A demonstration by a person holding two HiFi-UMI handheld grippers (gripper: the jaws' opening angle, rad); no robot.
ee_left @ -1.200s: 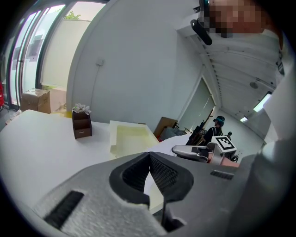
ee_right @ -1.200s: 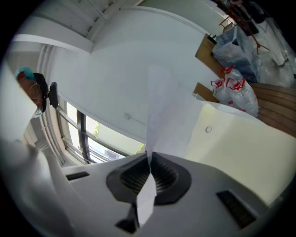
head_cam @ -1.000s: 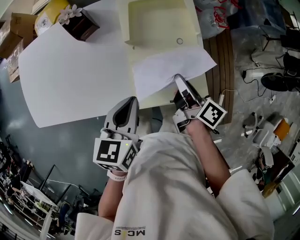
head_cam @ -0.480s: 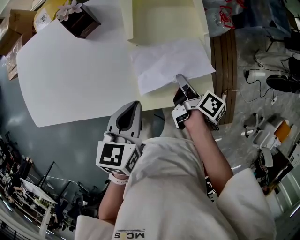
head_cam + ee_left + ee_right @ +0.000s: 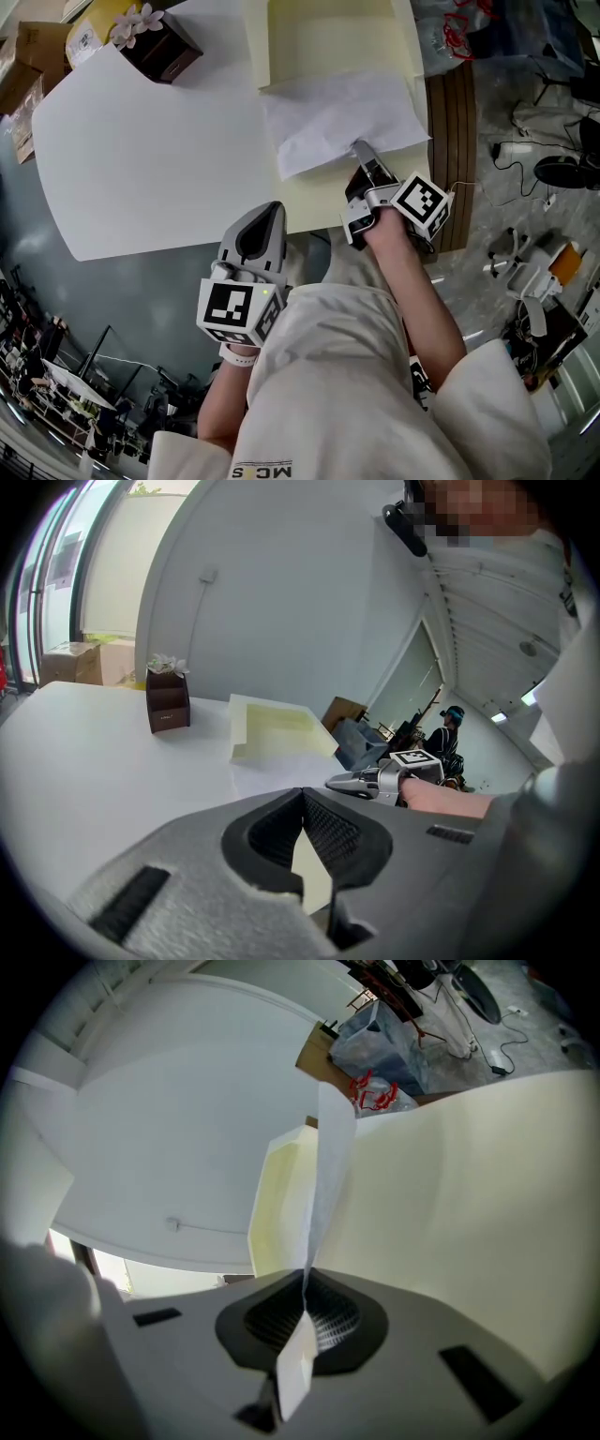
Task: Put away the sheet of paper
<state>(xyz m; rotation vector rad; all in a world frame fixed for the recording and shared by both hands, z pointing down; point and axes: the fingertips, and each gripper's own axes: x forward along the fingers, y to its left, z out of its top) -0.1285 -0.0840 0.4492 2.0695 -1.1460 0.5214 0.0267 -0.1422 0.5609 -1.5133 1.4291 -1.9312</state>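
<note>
A white sheet of paper (image 5: 339, 114) lies partly over the flat flap of a pale yellow open box (image 5: 328, 37) at the table's far right. My right gripper (image 5: 360, 152) is shut on the sheet's near edge. In the right gripper view the paper (image 5: 328, 1171) runs edge-on up from the closed jaws (image 5: 306, 1290) towards the box (image 5: 277, 1206). My left gripper (image 5: 267, 210) hovers at the white table's (image 5: 150, 159) near edge, shut with nothing in it. In the left gripper view its jaws (image 5: 302, 793) meet, and the right gripper (image 5: 361, 783) shows beyond them.
A brown holder with white flowers (image 5: 155, 42) stands at the table's far left, with cardboard boxes (image 5: 26, 56) beyond it. Right of the table is a slatted wooden surface (image 5: 452, 141), a plastic bag (image 5: 459, 37), and cables and gear on the floor (image 5: 539, 169).
My right gripper has carried the sheet a little farther onto the yellow flap, towards the box. The left gripper has barely moved.
</note>
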